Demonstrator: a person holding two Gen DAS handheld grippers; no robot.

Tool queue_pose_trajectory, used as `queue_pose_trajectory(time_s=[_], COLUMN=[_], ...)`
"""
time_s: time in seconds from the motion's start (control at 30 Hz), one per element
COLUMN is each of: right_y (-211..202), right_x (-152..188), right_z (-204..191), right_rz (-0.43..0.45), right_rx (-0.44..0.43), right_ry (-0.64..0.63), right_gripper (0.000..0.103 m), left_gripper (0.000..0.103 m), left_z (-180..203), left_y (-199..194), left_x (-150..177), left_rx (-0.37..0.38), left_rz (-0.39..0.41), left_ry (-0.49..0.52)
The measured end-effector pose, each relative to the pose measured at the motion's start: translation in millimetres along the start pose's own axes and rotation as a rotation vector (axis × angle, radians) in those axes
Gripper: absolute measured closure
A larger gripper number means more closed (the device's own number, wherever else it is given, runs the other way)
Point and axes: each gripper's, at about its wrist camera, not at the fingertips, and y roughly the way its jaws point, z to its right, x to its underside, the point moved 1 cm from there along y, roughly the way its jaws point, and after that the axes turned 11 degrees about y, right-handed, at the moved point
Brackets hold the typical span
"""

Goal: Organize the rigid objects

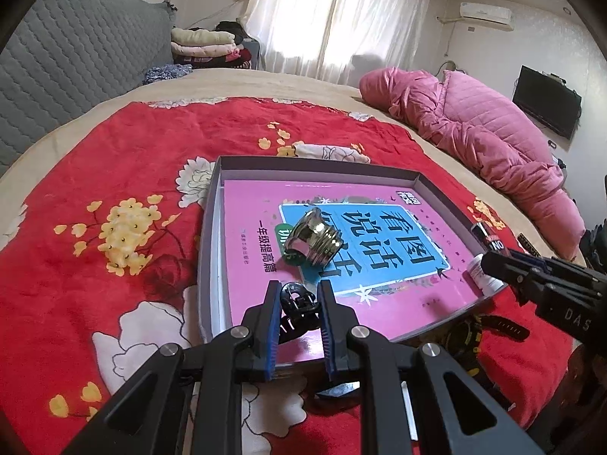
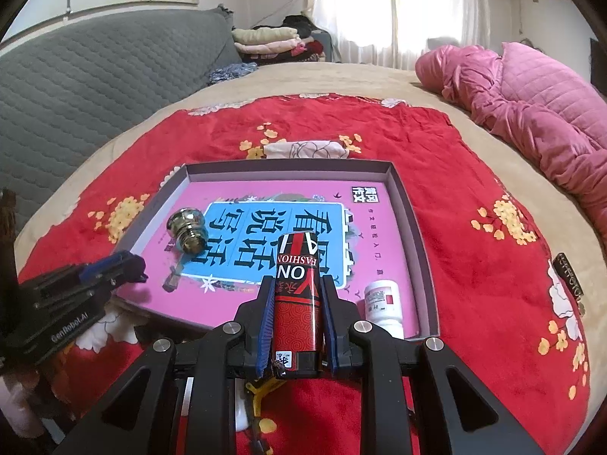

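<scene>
A shallow grey box (image 1: 206, 227) (image 2: 413, 220) lies on the red blanket with a pink book (image 1: 250, 204) (image 2: 379, 235) inside. A brass knob (image 1: 311, 240) (image 2: 187, 233) lies on the book. A white pill bottle (image 1: 483, 278) (image 2: 383, 303) lies in the box corner. My left gripper (image 1: 297, 292) is shut on a black hair claw clip (image 1: 297, 305) over the box's near edge. My right gripper (image 2: 297, 284) is shut on a red and black cylinder (image 2: 297, 295), also seen in the left wrist view (image 1: 487, 237).
A red flowered blanket (image 1: 114, 189) covers the bed. A pink quilt (image 1: 493, 132) lies at the right. A grey padded headboard (image 1: 68, 64) stands at the left with folded clothes (image 1: 208, 47) behind. A black and yellow watch (image 1: 470, 337) and a dark label tag (image 2: 569, 276) lie on the blanket.
</scene>
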Motion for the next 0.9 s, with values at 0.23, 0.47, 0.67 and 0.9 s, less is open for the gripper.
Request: queue_pose_trajectory(time_s=[0.23,0.47,0.67,0.9], right_y=[8,17,26,37], right_x=[-4,-6,-6,-6], right_z=[0,2,4,6], right_rz=[-0.002,-0.009,-0.018,-0.034], right_rx=[0.002,0.005,0.017,0.023], right_ry=[0.005,0.013,0.019,0.025], right_gripper=[0.08,0.08,0.08,0.08], left_gripper=[0.084,0.084,0.084,0.084], left_z=[-2,-3,-2,-2], left_y=[8,13,18,21], left_x=[1,1,2,2], left_rx=[-0.003,0.002,0.01,0.002], left_rz=[-0.009,-0.02,-0.034,-0.044], left_ry=[-0.006,-0.004,0.003,0.009])
